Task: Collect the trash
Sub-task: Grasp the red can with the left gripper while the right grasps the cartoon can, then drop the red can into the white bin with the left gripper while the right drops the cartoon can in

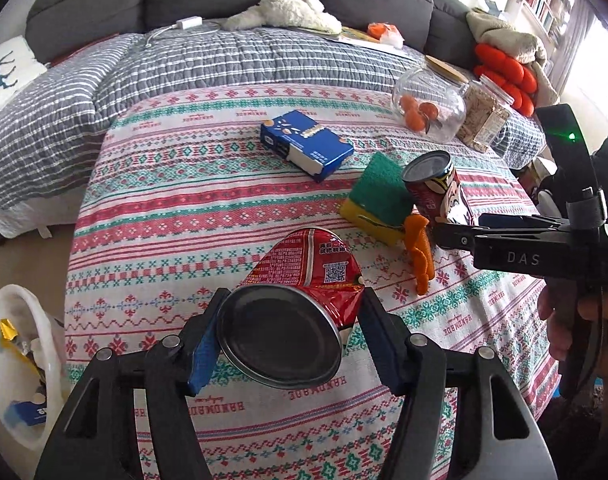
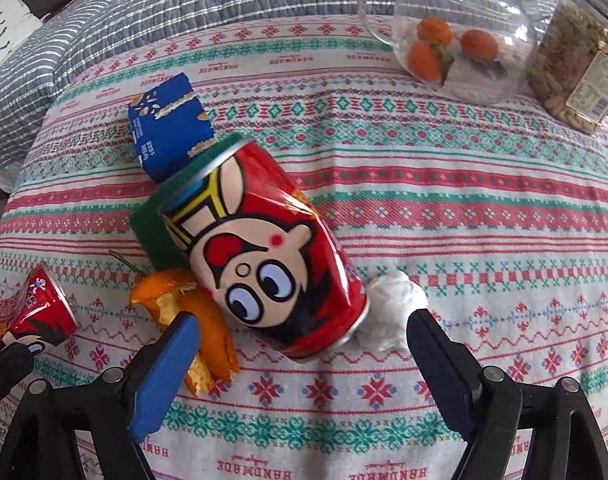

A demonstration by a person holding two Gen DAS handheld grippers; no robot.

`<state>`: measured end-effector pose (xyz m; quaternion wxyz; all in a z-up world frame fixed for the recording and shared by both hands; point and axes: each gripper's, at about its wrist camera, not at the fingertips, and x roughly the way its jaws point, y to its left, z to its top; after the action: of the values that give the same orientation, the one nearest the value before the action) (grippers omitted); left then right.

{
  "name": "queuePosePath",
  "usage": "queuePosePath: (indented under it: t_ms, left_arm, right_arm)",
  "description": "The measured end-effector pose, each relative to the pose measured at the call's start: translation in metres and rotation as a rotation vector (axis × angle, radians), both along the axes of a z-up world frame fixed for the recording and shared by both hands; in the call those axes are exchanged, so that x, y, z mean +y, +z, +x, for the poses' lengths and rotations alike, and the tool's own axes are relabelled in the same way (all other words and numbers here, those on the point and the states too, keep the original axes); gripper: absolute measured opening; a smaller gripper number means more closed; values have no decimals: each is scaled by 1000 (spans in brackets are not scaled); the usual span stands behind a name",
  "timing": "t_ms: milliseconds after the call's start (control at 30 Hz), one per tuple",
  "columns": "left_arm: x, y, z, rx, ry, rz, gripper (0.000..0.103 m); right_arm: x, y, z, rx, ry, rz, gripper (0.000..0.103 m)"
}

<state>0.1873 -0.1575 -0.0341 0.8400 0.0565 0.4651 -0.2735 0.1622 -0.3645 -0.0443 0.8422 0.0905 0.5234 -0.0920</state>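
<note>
A crushed red can (image 1: 304,264) hangs above the patterned cloth (image 1: 184,208), its dark round base toward the camera, with my left gripper (image 1: 290,344) shut on it. The same can (image 2: 36,308) shows at the left edge of the right wrist view. A second red can (image 2: 272,264) with a cartoon face lies tilted on the cloth. My right gripper (image 2: 304,360) stands open around its near end, pads apart from it. Orange peel (image 2: 192,308) lies against the left finger, and a crumpled white tissue (image 2: 395,312) lies by the right finger.
A green and yellow sponge (image 1: 379,196) and a blue box (image 1: 304,144) lie behind the second can. A glass jar of oranges (image 1: 427,112) and a jar of nuts (image 1: 483,116) stand at the back right. A white bin (image 1: 20,360) holding trash sits on the floor at the lower left.
</note>
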Motion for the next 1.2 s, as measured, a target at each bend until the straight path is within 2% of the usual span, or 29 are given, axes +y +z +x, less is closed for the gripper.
queuePosePath:
  t_ms: [267, 500, 700, 1000, 1200]
  left_arm:
    - [29, 3, -3, -14, 46, 26, 66]
    - [55, 6, -7, -17, 96, 34, 66]
    - [84, 14, -13, -36, 146, 29, 66]
    - [140, 26, -17, -51, 259, 12, 66]
    - [183, 26, -18, -47, 343, 17, 66]
  right_arm:
    - [5, -4, 14, -12, -19, -38, 81]
    - [-1, -3, 15, -29, -38, -63, 69]
    - [3, 16, 1, -80, -43, -81, 61]
    - [34, 43, -11, -164, 14, -35, 59]
    - [71, 51, -12, -187, 98, -3, 59]
